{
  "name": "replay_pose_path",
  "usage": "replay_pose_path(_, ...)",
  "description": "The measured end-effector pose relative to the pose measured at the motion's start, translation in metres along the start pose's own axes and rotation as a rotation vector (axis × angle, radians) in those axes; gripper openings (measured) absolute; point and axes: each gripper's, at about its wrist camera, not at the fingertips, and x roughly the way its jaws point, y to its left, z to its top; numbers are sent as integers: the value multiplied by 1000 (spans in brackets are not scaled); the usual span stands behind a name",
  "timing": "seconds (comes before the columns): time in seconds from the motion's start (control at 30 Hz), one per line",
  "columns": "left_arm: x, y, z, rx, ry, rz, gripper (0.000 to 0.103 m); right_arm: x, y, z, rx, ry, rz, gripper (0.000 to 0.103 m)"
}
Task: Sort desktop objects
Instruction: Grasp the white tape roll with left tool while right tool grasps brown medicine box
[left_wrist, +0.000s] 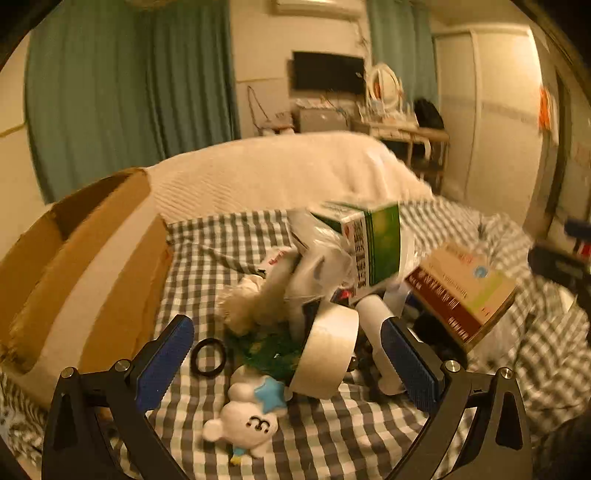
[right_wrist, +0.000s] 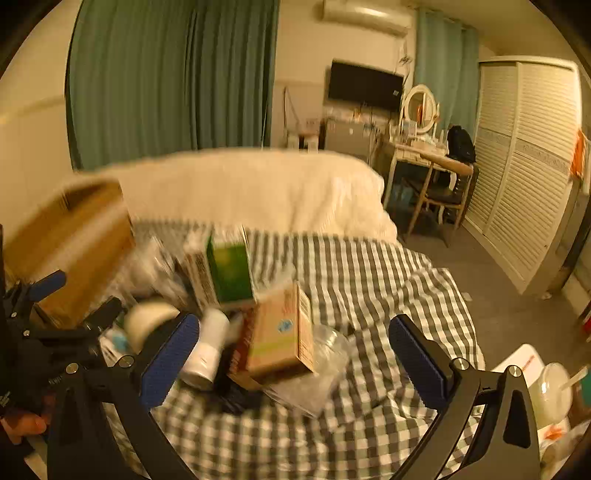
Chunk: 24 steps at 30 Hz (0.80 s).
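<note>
A pile of objects lies on the checked cloth (left_wrist: 332, 435). In the left wrist view my open left gripper (left_wrist: 288, 354) hovers over a tape roll (left_wrist: 327, 354), a black ring (left_wrist: 208, 357), a white plush toy with a blue star (left_wrist: 251, 417), a white bottle (left_wrist: 376, 332), a green-and-white carton (left_wrist: 373, 247) and a brown box (left_wrist: 461, 295). In the right wrist view my open right gripper (right_wrist: 291, 354) frames the brown box (right_wrist: 280, 332), with the white bottle (right_wrist: 207, 350) by its left finger, and the green carton (right_wrist: 229, 269) behind. The left gripper (right_wrist: 55, 314) shows at far left.
An open cardboard box (left_wrist: 85, 266) stands left of the pile; it also shows in the right wrist view (right_wrist: 74, 240). A white blanket (right_wrist: 258, 184) lies behind. A crumpled clear bag (right_wrist: 325, 365) lies by the brown box. A white box and a cup (right_wrist: 550, 387) sit at lower right.
</note>
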Motion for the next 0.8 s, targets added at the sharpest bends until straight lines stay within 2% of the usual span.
replay_pose_path(0.07,5,-2,-1,19,1,-19,103,8,1,3,-16,16,-22,103)
replay_pose_path(0.13,9,4,-3,9,-6,-30,103,22,-2,0,11,44,1,103)
replay_pose_path(0.23,20,13,-7,-32,44,-63,101,44,-4,-9,56,112,20,103)
replay_pose_path(0.4,26,15,-7,-47,56,-120,78,62,2,-20,104,199,36,103)
replay_pose_path(0.47,26,10,-8,-19,60,-150,59,69,5,-19,124,227,30,101)
replay_pose_path(0.5,29,10,-7,-7,68,-161,54,71,4,-21,140,234,24,98)
replay_pose_path(0.53,30,8,-8,2,75,-170,42,74,2,-23,168,241,23,97)
replay_pose_path(0.57,30,6,-8,10,81,-182,36,75,-1,-26,186,244,32,97)
replay_pose_path(0.6,29,5,-9,16,83,-186,36,78,-2,-28,206,260,44,93)
replay_pose_path(0.63,28,5,-9,17,81,-190,36,80,-4,-29,225,274,63,80)
replay_pose_path(0.67,27,6,-9,10,80,-206,36,81,-4,-30,237,280,73,76)
replay_pose_path(0.73,25,10,-7,-17,85,-236,35,80,-2,-30,224,278,66,61)
replay_pose_path(0.8,24,14,-6,-43,94,-257,35,77,0,-28,218,268,77,54)
